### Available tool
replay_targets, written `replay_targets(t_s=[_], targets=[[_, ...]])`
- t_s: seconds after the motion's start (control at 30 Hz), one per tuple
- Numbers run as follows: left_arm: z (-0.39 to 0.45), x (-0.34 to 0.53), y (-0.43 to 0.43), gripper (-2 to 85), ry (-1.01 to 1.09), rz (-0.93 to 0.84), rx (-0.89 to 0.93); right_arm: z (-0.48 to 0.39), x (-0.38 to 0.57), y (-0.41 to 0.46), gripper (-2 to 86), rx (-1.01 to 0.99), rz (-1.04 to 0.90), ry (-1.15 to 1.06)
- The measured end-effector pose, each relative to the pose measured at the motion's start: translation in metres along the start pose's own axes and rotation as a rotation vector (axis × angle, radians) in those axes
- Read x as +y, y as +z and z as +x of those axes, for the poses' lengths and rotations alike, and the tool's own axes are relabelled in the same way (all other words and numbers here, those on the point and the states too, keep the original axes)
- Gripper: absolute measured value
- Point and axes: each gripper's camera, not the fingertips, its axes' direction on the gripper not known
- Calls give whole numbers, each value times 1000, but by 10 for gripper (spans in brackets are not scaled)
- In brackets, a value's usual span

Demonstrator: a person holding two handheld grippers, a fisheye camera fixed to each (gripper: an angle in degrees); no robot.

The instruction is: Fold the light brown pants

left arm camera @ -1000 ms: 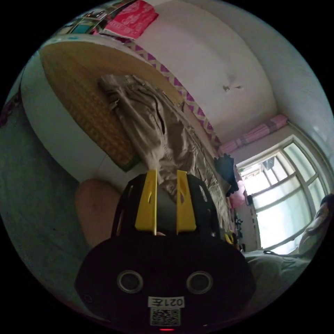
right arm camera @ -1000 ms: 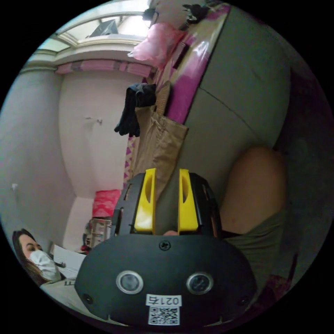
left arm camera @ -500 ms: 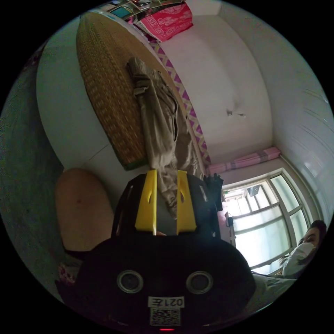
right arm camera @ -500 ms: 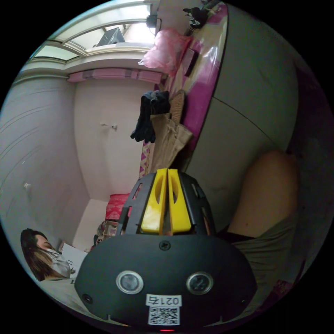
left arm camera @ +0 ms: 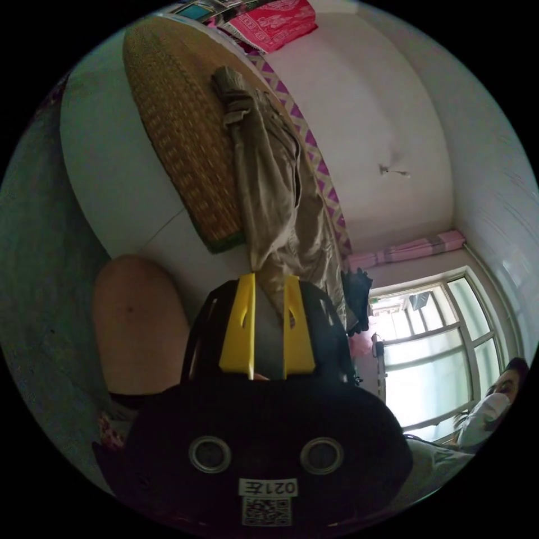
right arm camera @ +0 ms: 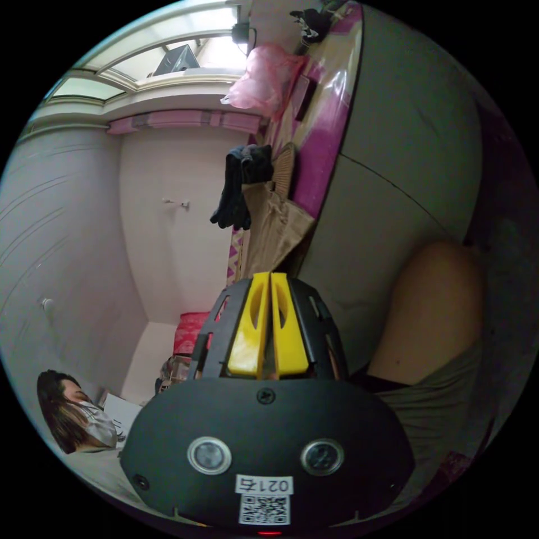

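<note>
Light brown cotton pants (left arm camera: 269, 185) lie along the bed's woven straw mat (left arm camera: 179, 129); left gripper (left arm camera: 268, 286) gapes around fabric, right gripper (right arm camera: 269, 283) pinched together; recommend matching corners evenly.

Left hand-held gripper (left arm camera: 268, 281): jaws parted, fabric running between them.
Right hand-held gripper (right arm camera: 269, 278): jaws closed together, tips touching.

light brown pants (left arm camera: 269, 191) | rumpled, stretched lengthwise | on woven mat (left arm camera: 174, 129)
</note>
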Motion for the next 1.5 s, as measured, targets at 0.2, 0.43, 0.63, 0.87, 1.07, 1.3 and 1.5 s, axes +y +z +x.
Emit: replay_targets(t_s=[0.2,0.43,0.63,0.87,1.07,1.3,1.5], targets=[[-2,2,8,74,-25,-21,35,6,-11,14,-6,-3,-3,-5],[17,-4,14,-4,1,28,113,11,-23,36,-6,0,-14,7],[67,-17,10,-9,126,-7,112,1,-32,54,-6,-29,-31,-4],[211,-81,28,-10,596,-68,-6,-69,-89,113,-6,-90,-104,-139],[341,-168,116,-10,837,-204,-206,-161,-172,229,-6,-17,-151,-303],[380,-261,293,-9,782,-355,-387,-159,-268,411,-4,176,-205,-249],[336,-287,366,-8,652,-338,-316,-136,-295,510,28,213,-255,-261]])
